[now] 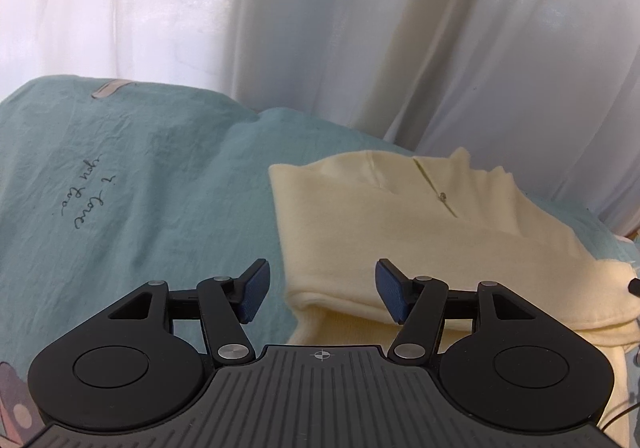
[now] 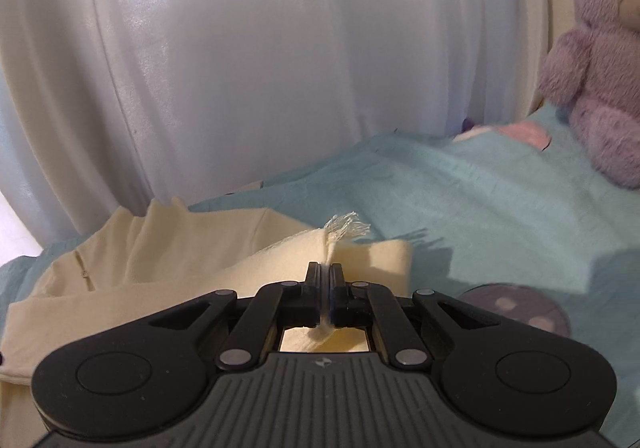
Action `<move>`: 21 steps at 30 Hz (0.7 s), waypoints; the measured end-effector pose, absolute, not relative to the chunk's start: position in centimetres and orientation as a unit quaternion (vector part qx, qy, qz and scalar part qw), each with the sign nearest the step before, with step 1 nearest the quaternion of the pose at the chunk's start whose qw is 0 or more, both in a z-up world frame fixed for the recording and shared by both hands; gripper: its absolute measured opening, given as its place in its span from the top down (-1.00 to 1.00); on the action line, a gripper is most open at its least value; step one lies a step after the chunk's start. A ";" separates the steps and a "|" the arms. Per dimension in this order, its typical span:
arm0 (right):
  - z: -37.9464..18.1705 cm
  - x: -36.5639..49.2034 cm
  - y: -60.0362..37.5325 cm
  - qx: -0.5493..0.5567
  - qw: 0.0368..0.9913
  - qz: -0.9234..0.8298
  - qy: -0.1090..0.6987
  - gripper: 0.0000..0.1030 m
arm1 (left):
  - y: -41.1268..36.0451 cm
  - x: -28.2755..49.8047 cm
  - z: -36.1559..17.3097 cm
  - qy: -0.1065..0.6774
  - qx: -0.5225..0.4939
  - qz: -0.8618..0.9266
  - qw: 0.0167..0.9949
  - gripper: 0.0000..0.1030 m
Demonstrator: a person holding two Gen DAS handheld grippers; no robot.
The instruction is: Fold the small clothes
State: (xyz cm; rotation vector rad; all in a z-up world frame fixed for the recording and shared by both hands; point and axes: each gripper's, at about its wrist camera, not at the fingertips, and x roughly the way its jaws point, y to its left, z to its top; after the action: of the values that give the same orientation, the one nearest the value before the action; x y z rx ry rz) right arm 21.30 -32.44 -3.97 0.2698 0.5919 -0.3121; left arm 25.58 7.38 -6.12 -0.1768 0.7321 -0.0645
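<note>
The right gripper [image 2: 325,268] has its jaws pressed together on a thin frayed edge of the garment [image 2: 168,272]; the cloth runs up between the pads and ends in a tuft of loose threads just above the fingertips. The left gripper [image 1: 322,290] has its jaws spread, with nothing between the blue pads [image 1: 253,294]. They hover over the garment's near left corner, the right pad above the cloth, the left pad above bare sheet [image 1: 140,176].

The garment [image 1: 400,232] is cream, partly folded, and lies on the sheet. A short slit with a small fastener sits near its far edge. A folded hem runs along its near side, just past the left gripper's pads.

The sheet is teal and wrinkled, with handwritten script printed to the left of the garment. A white curtain [image 1: 320,28] hangs behind the garment. Well right of the garment, a purple teddy bear [image 2: 596,60] sits on the sheet [image 2: 480,200], against the curtain [image 2: 240,68].
</note>
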 end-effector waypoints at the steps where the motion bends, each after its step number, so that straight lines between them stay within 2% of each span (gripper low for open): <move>1: -4.2 21.4 -32.7 0.125 0.932 -0.163 0.297 0.94 | 7.2 25.6 -6.0 0.356 -0.079 -0.030 0.931 -0.25; 4: -4.7 21.6 -33.6 0.139 0.918 -0.177 0.325 0.89 | 6.6 25.1 -5.0 0.335 -0.058 -0.034 0.940 -0.25; 7: -3.5 21.1 -32.5 0.099 0.926 -0.218 0.293 0.70 | 5.4 25.3 -4.1 0.319 -0.040 -0.063 0.945 -0.31; 8: -3.1 21.1 -31.8 0.093 0.932 -0.206 0.282 0.69 | 4.7 25.6 -4.2 0.318 -0.034 -0.074 0.944 -0.31; 12: -4.4 23.4 -28.6 0.079 0.935 -0.073 0.339 0.70 | 2.0 27.3 -5.7 0.346 -0.019 -0.115 0.931 -0.26; 13: -5.3 24.1 -27.9 0.068 0.930 -0.056 0.357 0.75 | 1.3 27.8 -6.3 0.357 -0.015 -0.121 0.926 -0.23; 16: -6.2 24.8 -26.2 -0.019 0.937 -0.070 0.341 0.84 | -0.5 28.6 -7.8 0.377 0.017 -0.121 0.918 -0.17; 21: -6.7 27.0 -28.3 -0.036 0.932 -0.131 0.335 0.83 | -1.6 29.4 -8.7 0.359 0.051 -0.107 0.926 -0.28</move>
State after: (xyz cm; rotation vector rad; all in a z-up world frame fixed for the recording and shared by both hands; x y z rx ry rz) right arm 26.99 -28.27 -6.66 -0.0746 0.6858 -0.2680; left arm 29.39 -1.63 -8.70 0.1052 0.7366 -0.2200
